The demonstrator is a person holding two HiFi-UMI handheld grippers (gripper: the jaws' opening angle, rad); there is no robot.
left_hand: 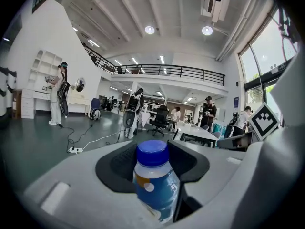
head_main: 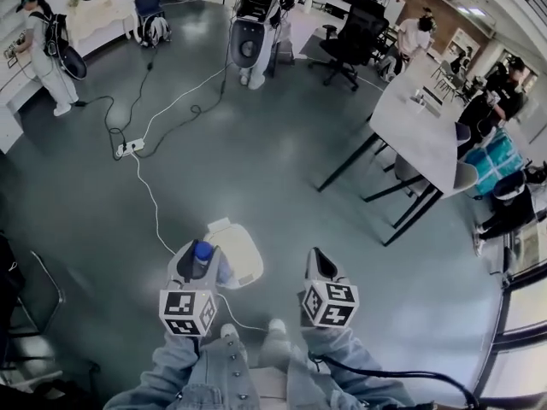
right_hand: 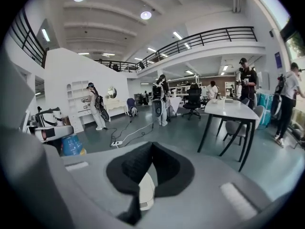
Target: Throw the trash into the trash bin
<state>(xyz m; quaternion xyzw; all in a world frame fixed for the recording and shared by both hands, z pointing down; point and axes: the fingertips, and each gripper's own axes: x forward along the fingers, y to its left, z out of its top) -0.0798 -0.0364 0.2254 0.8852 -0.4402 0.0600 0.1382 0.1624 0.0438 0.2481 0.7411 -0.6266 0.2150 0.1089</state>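
Note:
A small plastic bottle [left_hand: 155, 180] with a blue cap and blue label stands upright between the jaws of my left gripper [left_hand: 155, 149], which is shut on it. In the head view the bottle [head_main: 202, 252] and left gripper [head_main: 202, 261] hang just over the left edge of a white lidded trash bin [head_main: 239, 250] on the floor. My right gripper [head_main: 317, 259] is to the right of the bin. Its black pads [right_hand: 164, 168] meet at the tips with nothing held, and the white bin [right_hand: 146, 191] shows through the gap lower down.
A white power strip [head_main: 128, 149] with white and black cables lies on the green floor ahead on the left. A long grey table [head_main: 419, 122] with chairs stands at the right, and a black office chair [head_main: 350, 41] farther back. Several people stand around the room's edges.

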